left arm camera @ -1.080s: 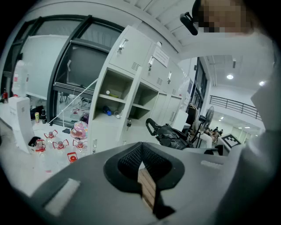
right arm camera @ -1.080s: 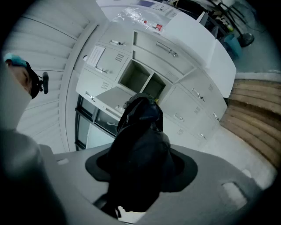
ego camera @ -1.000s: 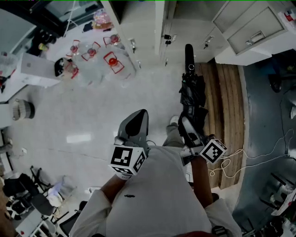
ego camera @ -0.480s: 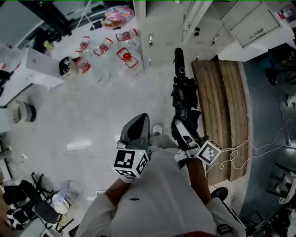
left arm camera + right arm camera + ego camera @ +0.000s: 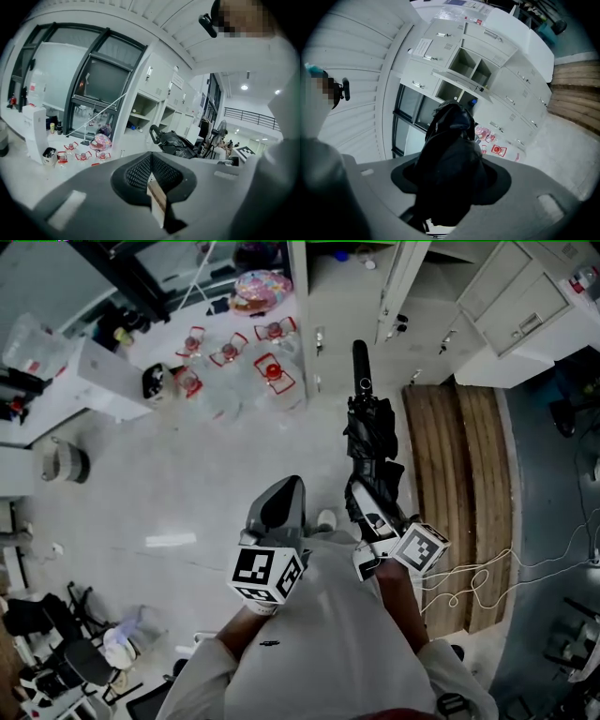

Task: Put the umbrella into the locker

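Note:
My right gripper (image 5: 373,493) is shut on a folded black umbrella (image 5: 367,432), which points ahead with its handle (image 5: 359,357) toward the white lockers (image 5: 349,296). In the right gripper view the umbrella (image 5: 450,154) fills the space between the jaws of the right gripper (image 5: 450,185). Beyond it one locker (image 5: 471,65) stands open with its door swung out. My left gripper (image 5: 281,504) hovers beside it on the left, shut with nothing in it. The left gripper view shows the left gripper (image 5: 151,173) with its pads meeting, and the umbrella (image 5: 176,143) off to the right.
Several clear water jugs with red handles (image 5: 230,352) sit on the floor left of the lockers, near a pink bag (image 5: 258,287) and a white box (image 5: 94,381). A wooden platform (image 5: 459,474) lies to the right, with a white cable (image 5: 478,568) across its near end.
I have stepped closer to the lockers: they, the jugs and the platform have slid down the head view. Both grippers kept their pose, the right one still holding the umbrella.

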